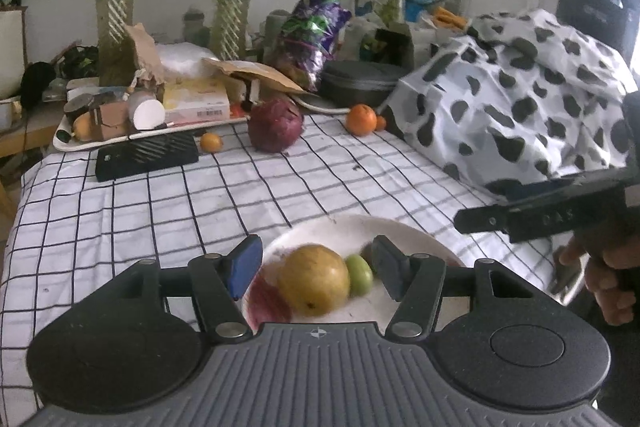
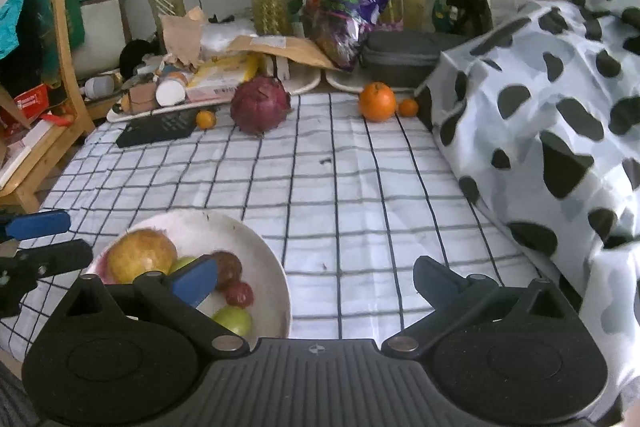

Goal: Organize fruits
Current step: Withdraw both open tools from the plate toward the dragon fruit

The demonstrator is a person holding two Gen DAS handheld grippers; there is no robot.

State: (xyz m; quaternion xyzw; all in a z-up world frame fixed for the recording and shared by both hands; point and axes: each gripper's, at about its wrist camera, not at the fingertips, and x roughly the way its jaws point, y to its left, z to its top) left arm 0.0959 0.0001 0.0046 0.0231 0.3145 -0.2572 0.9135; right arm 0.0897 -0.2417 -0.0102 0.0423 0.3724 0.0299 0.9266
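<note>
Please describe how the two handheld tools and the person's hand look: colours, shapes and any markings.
Both the left tool and the right tool have a ribbed dark grey body with a small compass-like emblem, two round black discs, black linkage arms with silver rivets, and blue finger pads. No cables show. The bare right hand has no sleeve in view.

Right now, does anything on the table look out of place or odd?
Yes: the large orange, two small oranges and a dark red fruit sit loose at the checked cloth's far edge, away from the plate.
</note>
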